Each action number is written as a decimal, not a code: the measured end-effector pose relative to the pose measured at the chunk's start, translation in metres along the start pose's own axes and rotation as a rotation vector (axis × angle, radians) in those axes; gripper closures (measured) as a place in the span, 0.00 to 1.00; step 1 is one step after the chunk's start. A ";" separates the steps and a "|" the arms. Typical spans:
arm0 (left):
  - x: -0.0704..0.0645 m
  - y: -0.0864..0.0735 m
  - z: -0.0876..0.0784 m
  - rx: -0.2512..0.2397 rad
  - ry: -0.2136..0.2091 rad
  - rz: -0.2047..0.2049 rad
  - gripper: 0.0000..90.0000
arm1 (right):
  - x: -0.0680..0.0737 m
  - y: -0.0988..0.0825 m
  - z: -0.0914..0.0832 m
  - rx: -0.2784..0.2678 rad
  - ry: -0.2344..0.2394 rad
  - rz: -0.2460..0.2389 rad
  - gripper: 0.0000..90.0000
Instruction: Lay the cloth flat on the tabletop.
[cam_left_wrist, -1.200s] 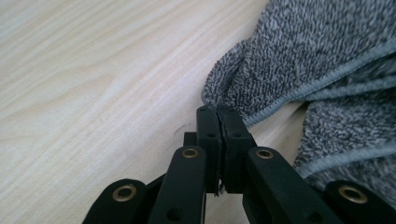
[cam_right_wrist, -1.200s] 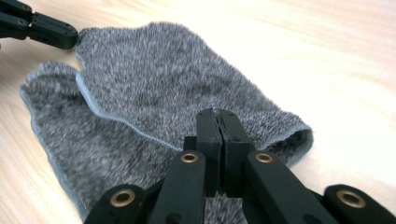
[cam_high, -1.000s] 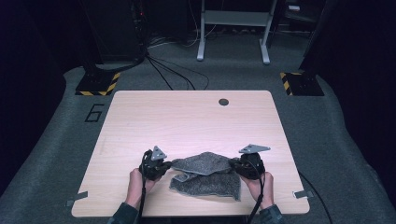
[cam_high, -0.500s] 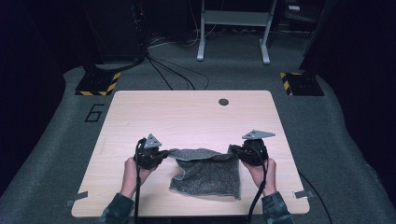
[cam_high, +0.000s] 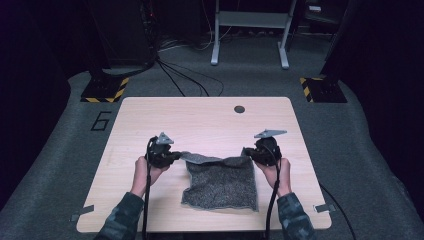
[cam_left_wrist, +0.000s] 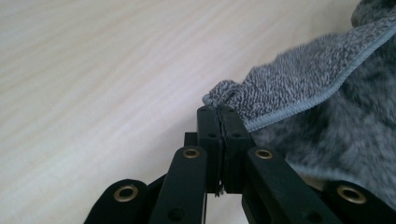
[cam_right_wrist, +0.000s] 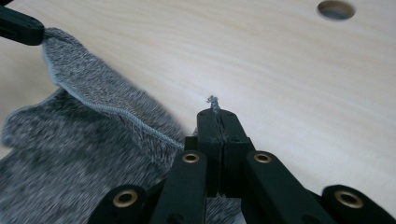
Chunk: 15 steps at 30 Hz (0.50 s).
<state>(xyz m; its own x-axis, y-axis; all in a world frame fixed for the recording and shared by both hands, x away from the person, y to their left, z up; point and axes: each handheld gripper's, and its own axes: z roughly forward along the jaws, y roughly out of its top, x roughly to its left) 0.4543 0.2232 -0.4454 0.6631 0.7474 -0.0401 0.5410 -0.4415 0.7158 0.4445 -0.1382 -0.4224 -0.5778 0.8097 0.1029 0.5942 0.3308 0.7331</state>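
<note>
We see a pale wooden counter (cam_high: 150, 120) from above, with a person's two forearms in dark patterned sleeves coming in from the bottom edge. Each hand holds a black gripper. The left gripper (cam_high: 176, 156) and the right gripper (cam_high: 246, 153) sit well apart, and a grey towel (cam_high: 220, 182) hangs stretched between them. Its upper edge sags a little in the middle and rises to a pinched corner at each side. The lower part of the towel lies on the counter toward the person, its near edge close to the counter's front rim.

In the left gripper view, we see the left gripper (cam_left_wrist: 218, 111) with its jaws clenched tight on one corner of the towel (cam_left_wrist: 299, 84), a small tuft of grey terry poking out just past the tips. The towel's stitched hem runs away to the right, above the wood.

In the right gripper view, we see the right gripper (cam_right_wrist: 218, 114) likewise clenched on the other corner, with only a few threads showing beyond the tips. The towel (cam_right_wrist: 88, 140) spreads out to the left, and its far corner meets the tip of the other gripper at the top left of the frame.

A small round hole (cam_high: 239, 109) sits in the counter near its far edge. Beyond the counter lies grey carpet (cam_high: 60, 150) with a painted number six (cam_high: 101, 121)
</note>
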 end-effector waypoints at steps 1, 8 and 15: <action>0.006 0.007 0.000 -0.004 0.008 0.003 0.99 | -0.003 0.009 0.002 0.005 -0.008 -0.004 0.99; 0.047 0.081 -0.020 -0.072 0.094 0.001 0.99 | -0.028 0.088 0.005 -0.054 -0.063 -0.028 1.00; 0.028 0.135 -0.099 -0.255 0.176 0.096 0.99 | -0.020 0.143 -0.052 -0.253 -0.099 -0.071 1.00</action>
<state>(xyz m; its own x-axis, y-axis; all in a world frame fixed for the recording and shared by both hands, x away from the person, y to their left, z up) 0.4948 0.2341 -0.2809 0.5936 0.7923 0.1412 0.3183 -0.3922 0.8630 0.5126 -0.1324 -0.2847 -0.5476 0.8366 -0.0119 0.3883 0.2667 0.8821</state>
